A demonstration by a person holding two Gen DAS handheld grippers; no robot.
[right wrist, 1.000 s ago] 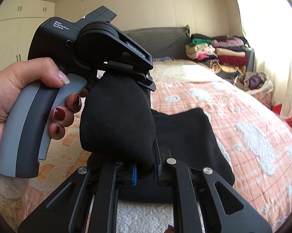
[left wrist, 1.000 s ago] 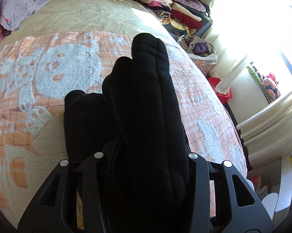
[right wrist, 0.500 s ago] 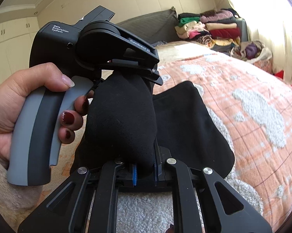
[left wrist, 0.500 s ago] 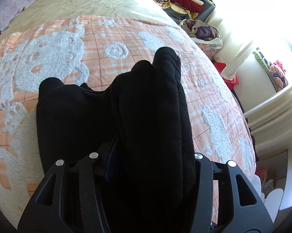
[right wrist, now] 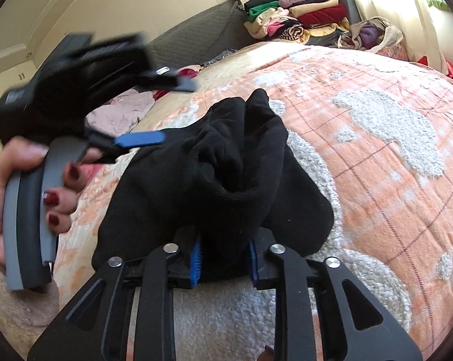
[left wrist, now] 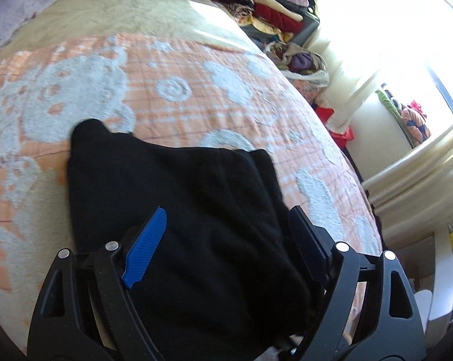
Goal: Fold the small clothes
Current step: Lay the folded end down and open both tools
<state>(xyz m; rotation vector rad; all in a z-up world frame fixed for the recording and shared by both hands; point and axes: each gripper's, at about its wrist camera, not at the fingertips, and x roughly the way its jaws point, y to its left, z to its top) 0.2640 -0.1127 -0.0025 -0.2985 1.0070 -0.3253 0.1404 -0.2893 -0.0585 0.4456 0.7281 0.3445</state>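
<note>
1. Black garment [left wrist: 178, 198] lies folded on the bed's orange-and-white blanket [left wrist: 196, 69], close to the bed's near edge; in the right wrist view its top layer is bunched into loose folds [right wrist: 226, 162].
2. Left gripper [left wrist: 226, 234] has its jaws spreading wide; the garment lies between them, and the blue pad [left wrist: 145, 246] stands clear of the cloth.
3. Right gripper [right wrist: 223, 255] has its jaws easing apart, with a thick fold of the garment between the blue pads; whether they still pinch it I cannot tell.
4. A hand [right wrist: 22, 180] holds the left gripper's grey handle.
5. Stacked clothes [left wrist: 262, 3] sit beyond the bed's far corner.
</note>
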